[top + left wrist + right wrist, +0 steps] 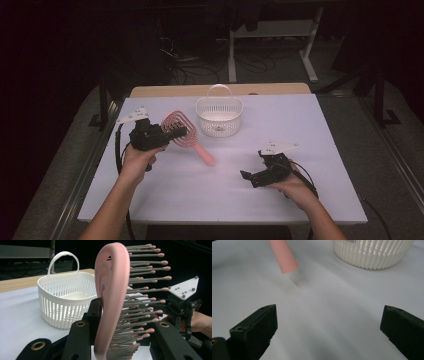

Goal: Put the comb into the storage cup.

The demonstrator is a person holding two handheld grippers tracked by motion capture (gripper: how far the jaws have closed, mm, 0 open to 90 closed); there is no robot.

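Observation:
A pink hairbrush (203, 154) with a looped, vented head hangs tilted over the left of the white table (310, 130), its handle pointing down to the right. My left gripper (179, 133) is shut on the brush head; in the left gripper view the black jaws press on the brush (111, 290) from both sides, around (127, 322). My right gripper (249, 176) stands open low over the table at the right, nothing between its fingers. In the right gripper view (327, 325) the pink handle tip (284, 256) hangs ahead of the jaws, just above the table.
A white slotted basket (219, 117) with an upright handle stands at the back middle of the table, just right of the brush; it also shows as the basket (62, 302) and basket (372, 252). The other hand's gripper (182, 307) is at the right. Dark floor surrounds the table.

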